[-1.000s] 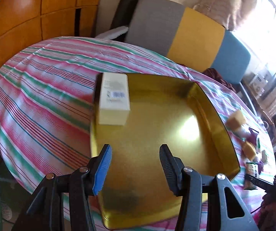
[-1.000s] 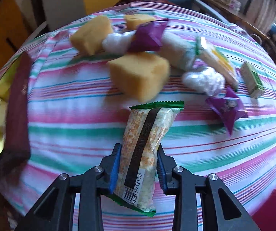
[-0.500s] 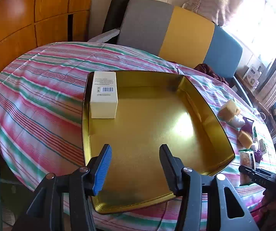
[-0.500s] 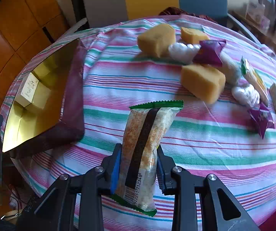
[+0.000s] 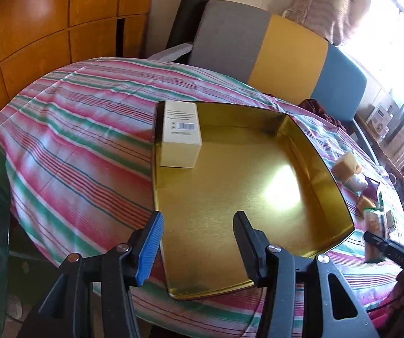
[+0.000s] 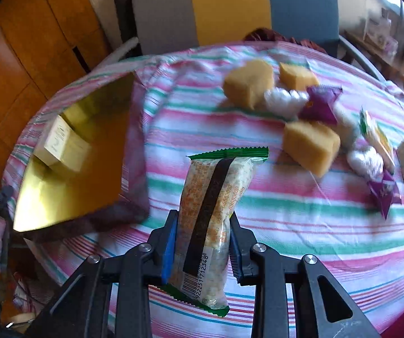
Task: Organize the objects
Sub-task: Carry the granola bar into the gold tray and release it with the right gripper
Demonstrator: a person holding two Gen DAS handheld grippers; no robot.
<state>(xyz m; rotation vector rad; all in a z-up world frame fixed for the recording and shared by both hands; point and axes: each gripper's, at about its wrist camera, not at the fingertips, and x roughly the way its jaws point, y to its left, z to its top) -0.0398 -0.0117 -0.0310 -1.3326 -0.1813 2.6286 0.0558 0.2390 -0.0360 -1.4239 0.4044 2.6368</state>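
Right wrist view: right gripper (image 6: 202, 242), jaws pinching the snack packet (image 6: 213, 219), has swung toward the gold tray (image 6: 89, 197); left gripper (image 5: 196, 242) jaws spread, empty.

Barcode with digits 922251712348 on the snack packet (image 6: 212, 225); a partly legible number along its side, ending 65553038. Barcode and small print on the cream box (image 5: 181, 133), too small to read.

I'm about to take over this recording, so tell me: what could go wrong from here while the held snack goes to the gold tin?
1. The snack packet is pinched only near its lower end in the right gripper; it could swing or slip.
2. The gold tin has raised walls; the dangling packet might catch one.
3. The left gripper hovers open over the tin; the two may collide.
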